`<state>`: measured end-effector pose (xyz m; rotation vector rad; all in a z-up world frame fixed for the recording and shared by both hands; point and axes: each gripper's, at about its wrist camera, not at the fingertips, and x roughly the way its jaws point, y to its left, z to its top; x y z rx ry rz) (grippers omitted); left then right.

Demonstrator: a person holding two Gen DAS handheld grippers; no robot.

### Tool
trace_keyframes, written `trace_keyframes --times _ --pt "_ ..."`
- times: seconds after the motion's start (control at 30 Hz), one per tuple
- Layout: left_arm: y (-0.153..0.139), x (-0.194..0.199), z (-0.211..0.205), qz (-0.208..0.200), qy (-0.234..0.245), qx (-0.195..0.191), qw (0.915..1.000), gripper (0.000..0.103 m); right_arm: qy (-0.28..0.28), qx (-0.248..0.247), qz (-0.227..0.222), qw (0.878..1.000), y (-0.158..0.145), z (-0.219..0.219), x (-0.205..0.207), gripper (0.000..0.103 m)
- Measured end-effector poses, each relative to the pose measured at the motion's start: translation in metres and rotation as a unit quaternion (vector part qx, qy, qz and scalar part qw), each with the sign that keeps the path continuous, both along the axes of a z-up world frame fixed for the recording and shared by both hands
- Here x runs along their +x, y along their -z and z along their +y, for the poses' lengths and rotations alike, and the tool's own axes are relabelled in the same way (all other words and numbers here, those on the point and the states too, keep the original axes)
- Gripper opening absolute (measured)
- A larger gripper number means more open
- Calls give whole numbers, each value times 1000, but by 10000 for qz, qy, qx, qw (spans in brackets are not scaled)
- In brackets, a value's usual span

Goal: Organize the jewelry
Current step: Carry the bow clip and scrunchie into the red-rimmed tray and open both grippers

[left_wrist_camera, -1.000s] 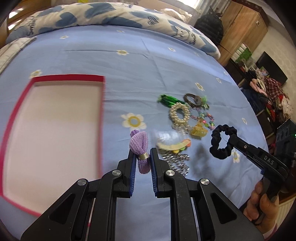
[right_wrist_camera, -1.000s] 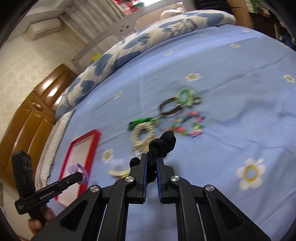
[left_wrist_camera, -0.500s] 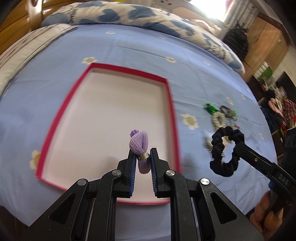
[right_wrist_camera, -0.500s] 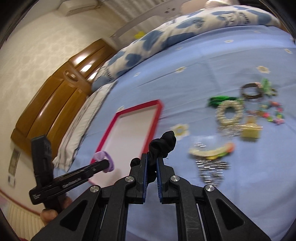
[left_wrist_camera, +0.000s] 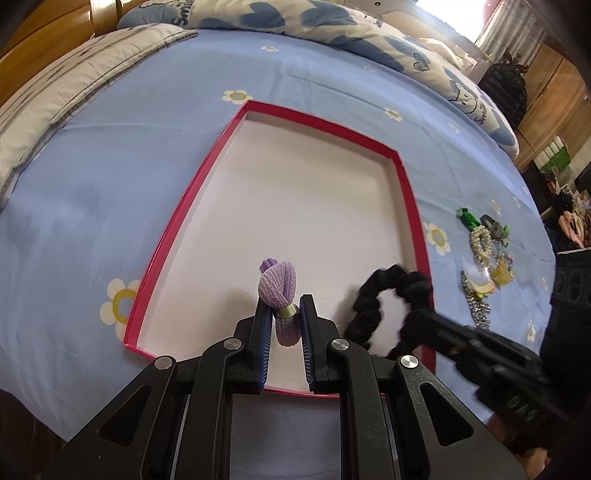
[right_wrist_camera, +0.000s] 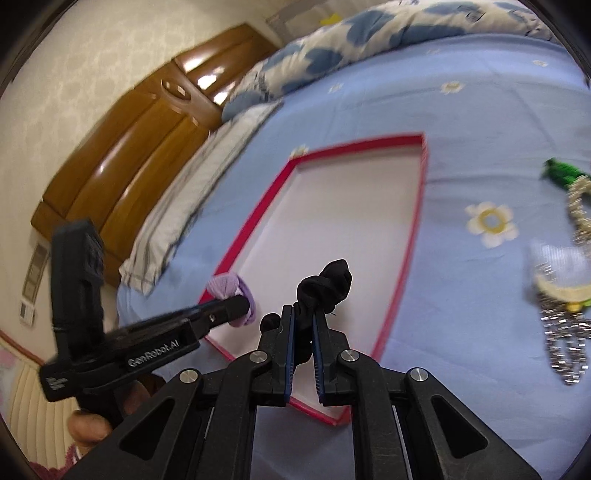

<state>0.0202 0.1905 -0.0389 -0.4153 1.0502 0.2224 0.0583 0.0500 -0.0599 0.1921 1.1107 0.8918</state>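
Your left hand-held gripper (left_wrist_camera: 282, 314) is clamped on a purple hair tie (left_wrist_camera: 279, 288), its gold band pinched between the blue pads (left_wrist_camera: 263, 332); the tie hangs above the near end of the red-rimmed tray (left_wrist_camera: 406, 192); whether it touches the white floor of the tray cannot be told. Your right hand-held gripper (right_wrist_camera: 303, 325) is clamped on a black scrunchie (right_wrist_camera: 325, 288); in the left wrist view that scrunchie (left_wrist_camera: 388, 295) hangs over the tray's near right corner, just beside the purple tie and apart from it; the right wrist view shows your left gripper (right_wrist_camera: 236, 306) entering from the left with the purple tie (right_wrist_camera: 231, 291) over the tray's near left rim (right_wrist_camera: 243, 232). The tray lies flat on the blue flowered bedsheet (left_wrist_camera: 110, 177). Right of the tray, well apart from it, the remaining jewelry lies clustered on the sheet: a silver chain (left_wrist_camera: 476, 310) nearest, a yellow hair clip (left_wrist_camera: 484, 286) beyond it, then a pearl bracelet (left_wrist_camera: 480, 240), then a green piece (left_wrist_camera: 467, 217) farthest; finer items in the cluster are too small to name. Beyond the sheet lies a blue-patterned quilt (left_wrist_camera: 332, 22); a wooden headboard (right_wrist_camera: 129, 140) stands at the bed's end.
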Motion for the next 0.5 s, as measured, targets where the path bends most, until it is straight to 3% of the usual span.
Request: trace_keyframes --times 0.17,0.5 --pt "10 2 0 156 38 -7 9999 13 -86 -464 221 9986 22 7 0 8" --pt "14 12 -16 292 361 -17 9989 14 183 -1075 -7 9940 17 -29 10 7"
